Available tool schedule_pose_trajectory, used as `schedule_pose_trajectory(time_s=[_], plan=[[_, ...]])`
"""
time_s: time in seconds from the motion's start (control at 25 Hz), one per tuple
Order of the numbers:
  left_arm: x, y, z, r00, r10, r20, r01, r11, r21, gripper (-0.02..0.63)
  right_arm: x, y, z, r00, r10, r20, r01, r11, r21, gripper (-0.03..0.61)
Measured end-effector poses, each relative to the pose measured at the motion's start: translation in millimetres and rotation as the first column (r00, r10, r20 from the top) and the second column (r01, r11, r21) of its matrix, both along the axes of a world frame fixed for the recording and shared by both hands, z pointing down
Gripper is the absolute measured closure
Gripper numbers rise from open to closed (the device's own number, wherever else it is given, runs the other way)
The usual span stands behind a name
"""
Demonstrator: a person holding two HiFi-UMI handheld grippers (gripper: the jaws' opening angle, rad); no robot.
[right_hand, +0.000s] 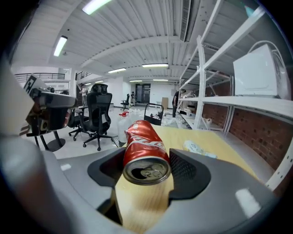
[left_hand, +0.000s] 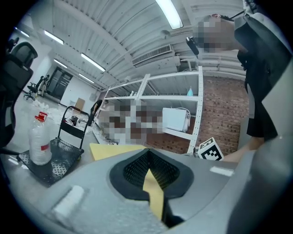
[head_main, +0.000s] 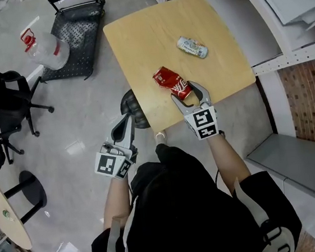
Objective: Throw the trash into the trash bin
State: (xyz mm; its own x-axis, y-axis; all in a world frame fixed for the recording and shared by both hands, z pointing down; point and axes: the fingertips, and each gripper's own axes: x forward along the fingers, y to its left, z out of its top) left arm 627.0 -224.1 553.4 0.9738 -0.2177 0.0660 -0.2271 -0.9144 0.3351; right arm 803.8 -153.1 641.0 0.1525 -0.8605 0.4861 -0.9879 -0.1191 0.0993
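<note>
The right claw (head_main: 189, 92) is clenched on the near end of the crushed can (head_main: 172, 81), which sits at the near edge of the surface (head_main: 152, 33); whether it has left the wood I cannot tell. The pickup looks nearly done. Next comes the carry, and no bin shows in any view, so it must be found first. The left claw (head_main: 127, 120) is clenched on nothing. A second scrap (head_main: 192, 47) lies farther back.
</note>
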Motion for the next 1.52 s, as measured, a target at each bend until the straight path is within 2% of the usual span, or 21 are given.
schedule_pose_trajectory(time_s=[0.16, 0.28, 0.44, 0.56, 0.64, 0.72, 0.84, 0.96, 1.16, 1.32, 1.52], plan=[[-32, 0, -16, 0.998, -0.061, -0.022, 0.062, 0.998, 0.026, 0.612, -24, -14, -26, 0.998, -0.06, -0.013, 0.06, 0.997, 0.056, 0.281], [-72, -1, -29, 0.99, -0.137, -0.036, 0.138, 0.989, 0.048, 0.612, -53, -30, -45, 0.993, -0.114, -0.018, 0.116, 0.988, 0.099, 0.281], [-134, 2, -46, 0.967, -0.251, -0.039, 0.253, 0.965, 0.069, 0.612, -105, -51, -70, 0.975, -0.219, -0.037, 0.222, 0.965, 0.139, 0.282], [-188, 3, -57, 0.939, -0.341, -0.042, 0.344, 0.935, 0.085, 0.613, -160, -70, -91, 0.949, -0.311, -0.05, 0.314, 0.932, 0.178, 0.281], [-226, 1, -64, 0.906, -0.418, -0.059, 0.423, 0.9, 0.111, 0.612, -202, -89, -108, 0.916, -0.395, -0.073, 0.401, 0.891, 0.214, 0.281], [-262, 3, -71, 0.866, -0.493, -0.081, 0.5, 0.855, 0.139, 0.612, -246, -105, -126, 0.868, -0.485, -0.103, 0.495, 0.835, 0.241, 0.281], [-309, 14, -80, 0.814, -0.572, -0.099, 0.58, 0.799, 0.158, 0.612, -301, -106, -140, 0.804, -0.583, -0.118, 0.592, 0.764, 0.255, 0.281], [-359, 28, -87, 0.761, -0.64, -0.105, 0.648, 0.742, 0.171, 0.612, -354, -99, -153, 0.746, -0.653, -0.131, 0.66, 0.699, 0.275, 0.281], [-441, 62, -94, 0.656, -0.745, -0.121, 0.753, 0.634, 0.176, 0.612, -448, -85, -169, 0.636, -0.758, -0.147, 0.759, 0.58, 0.296, 0.281], [-499, 97, -89, 0.588, -0.801, -0.111, 0.804, 0.564, 0.188, 0.612, -519, -66, -171, 0.545, -0.822, -0.166, 0.822, 0.484, 0.3, 0.281], [-576, 134, -91, 0.498, -0.859, -0.117, 0.859, 0.47, 0.203, 0.612, -607, -41, -179, 0.451, -0.877, -0.167, 0.865, 0.384, 0.323, 0.281]])
